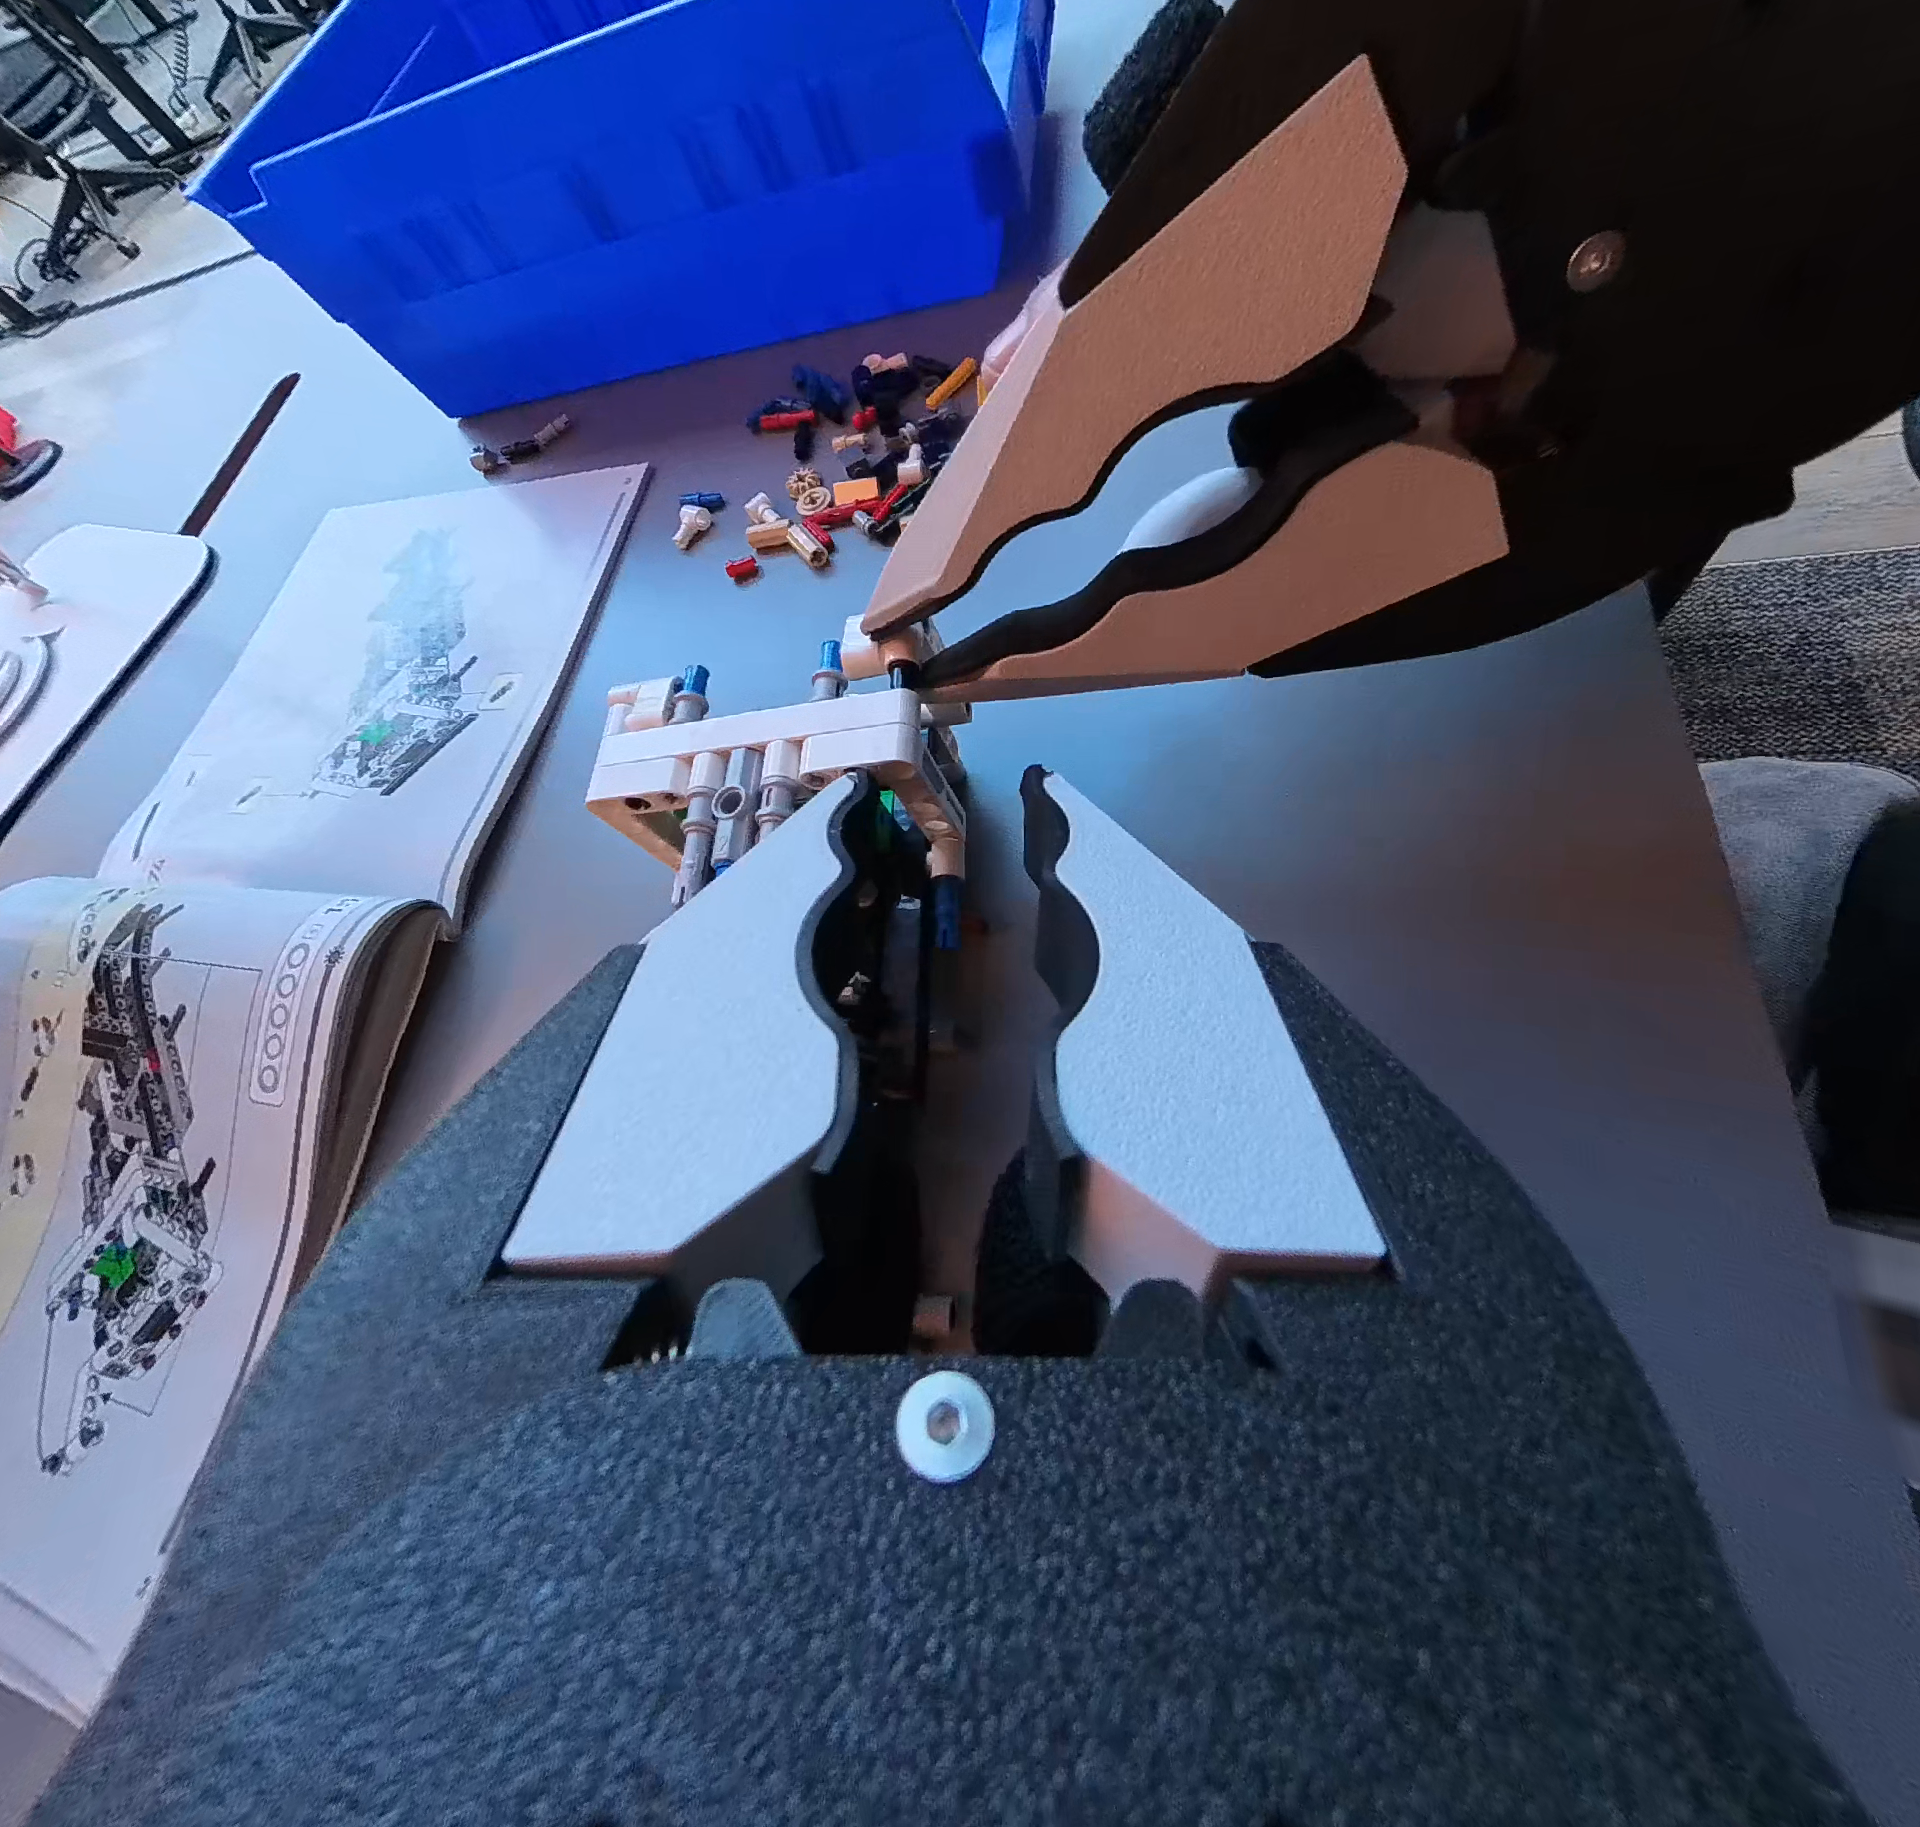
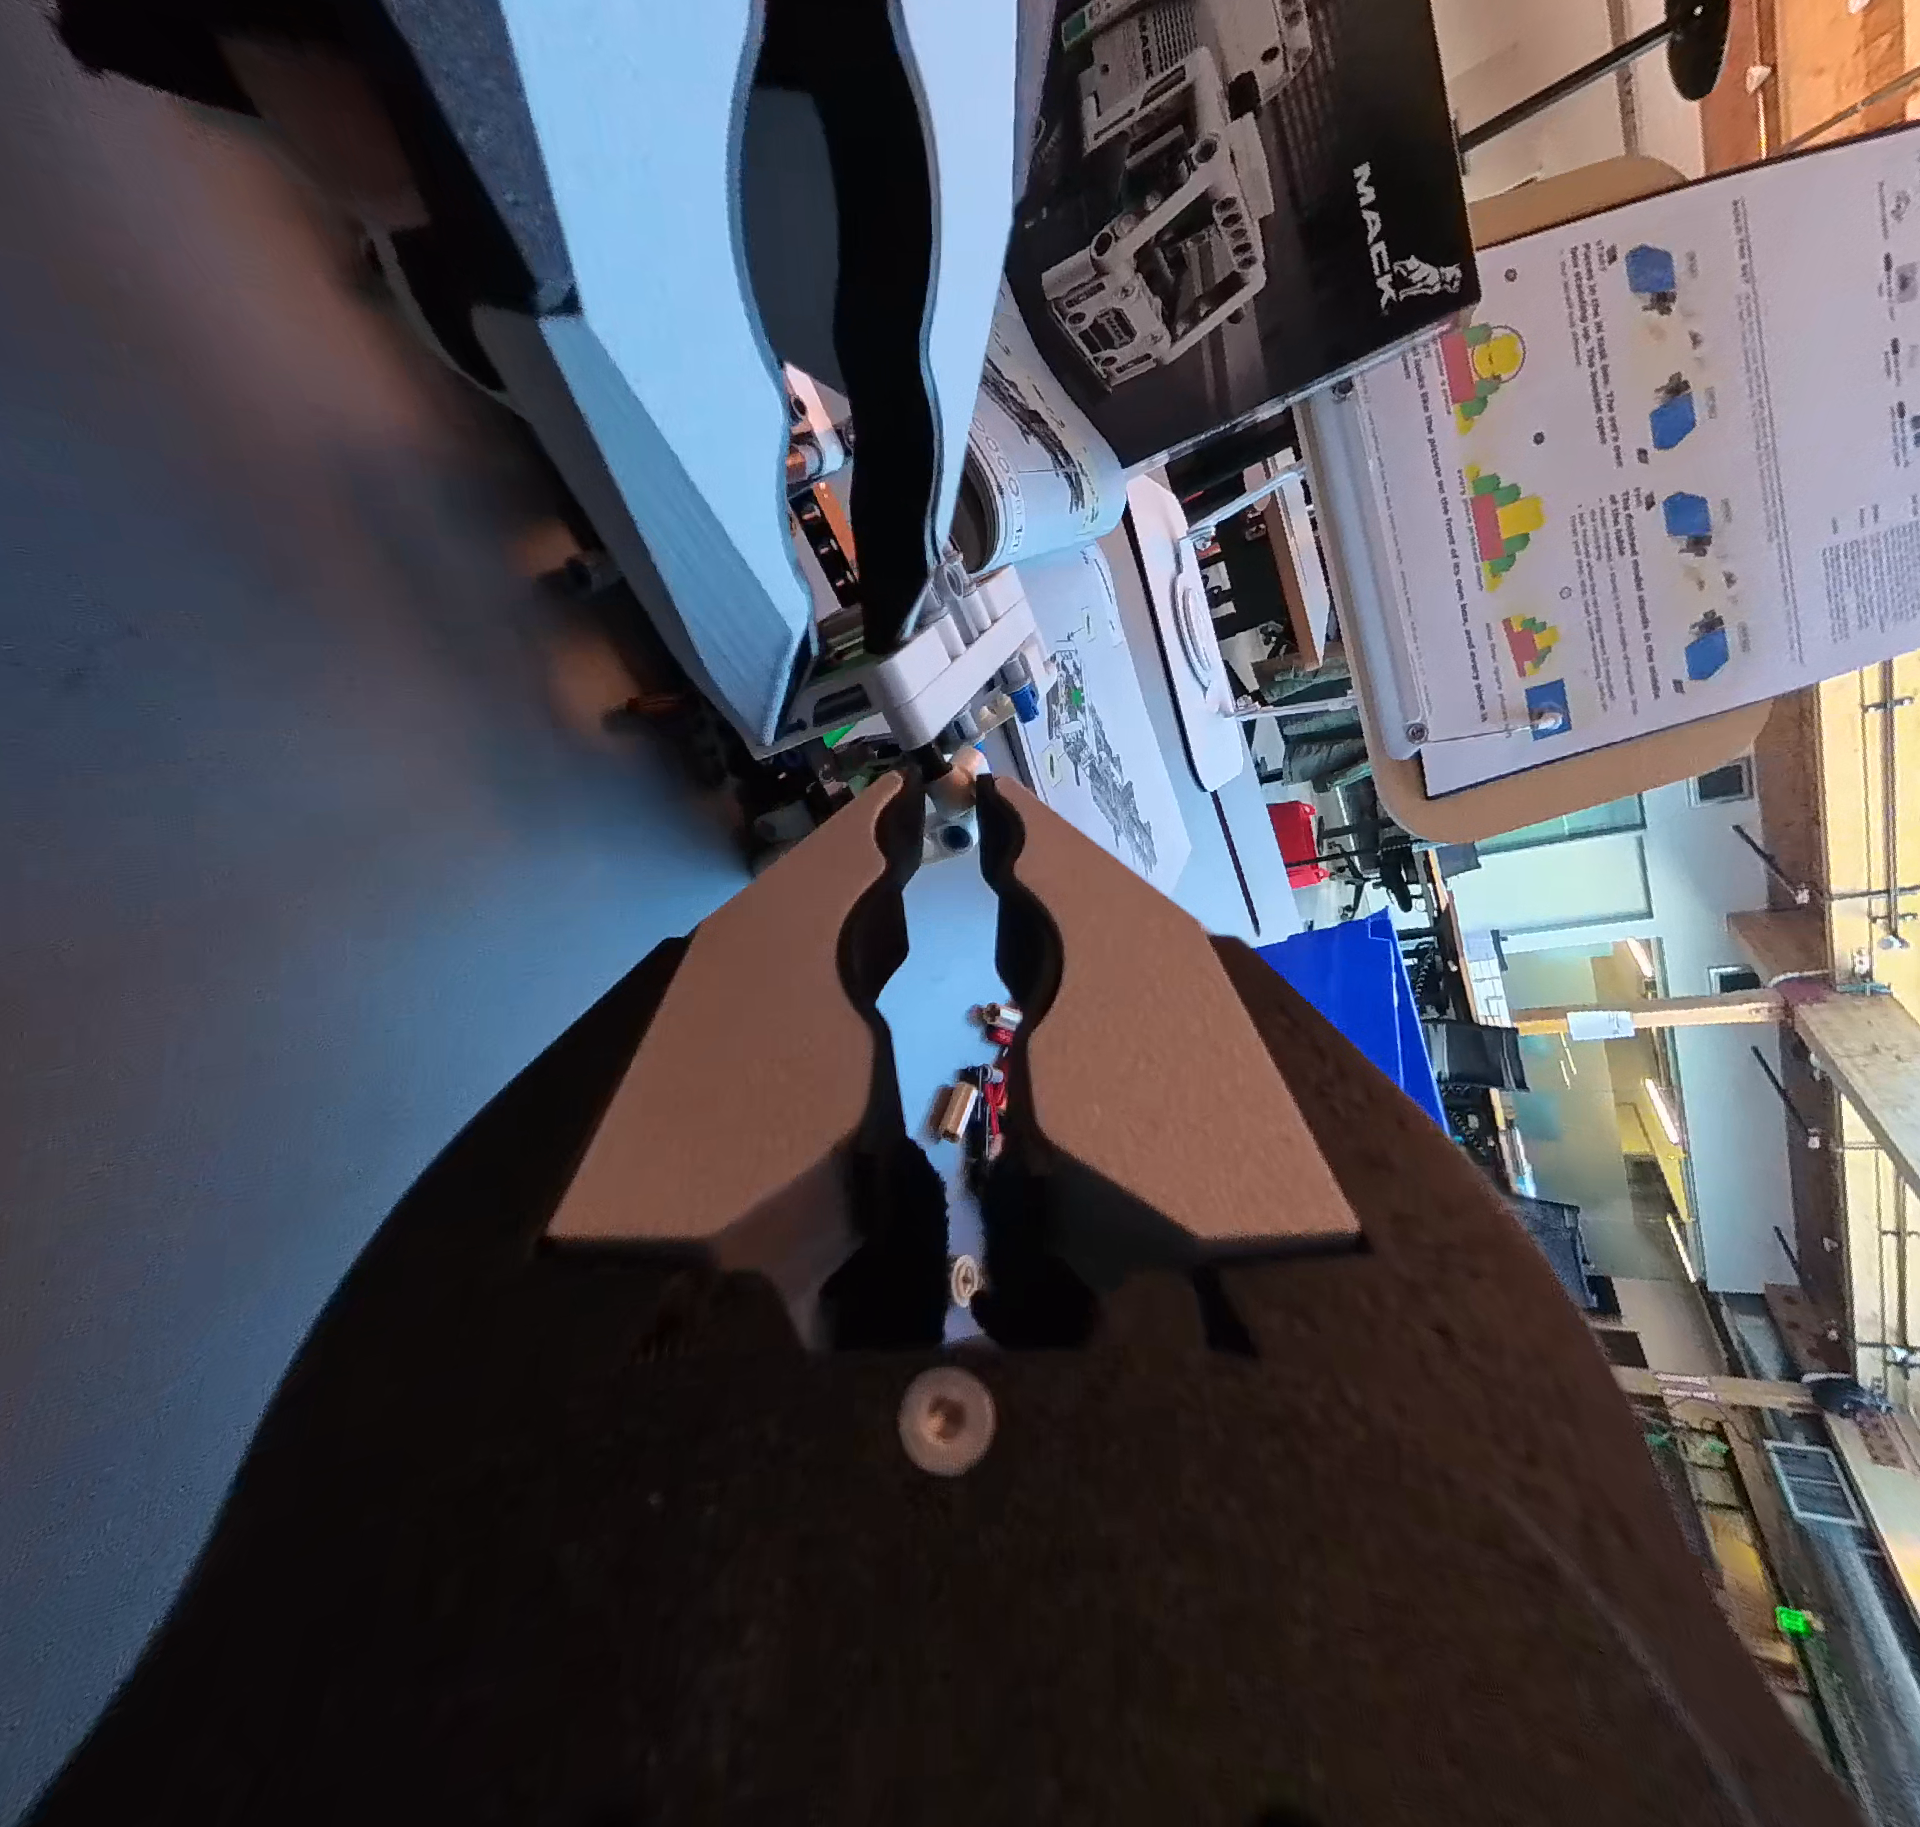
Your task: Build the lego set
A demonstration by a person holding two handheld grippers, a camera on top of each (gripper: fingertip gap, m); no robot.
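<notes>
two grippers meet at the half-built white lego frame (image 1: 774, 769) on the grey surface (image 1: 1351, 946). left gripper (image 1: 945, 780) has its fingers spread, the frame's near end lying between their tips. right gripper (image 2: 940, 790) reaches in from the right, fingers pinching a small tan and white piece (image 2: 954, 821) just beside the frame's far corner. loose pieces (image 1: 862, 468) lie beyond, near a blue bin (image 1: 665, 167).

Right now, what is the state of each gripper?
Left gripper: open around the white lego assembly, not clamped.
Right gripper: shut on a small white connector piece.
</notes>
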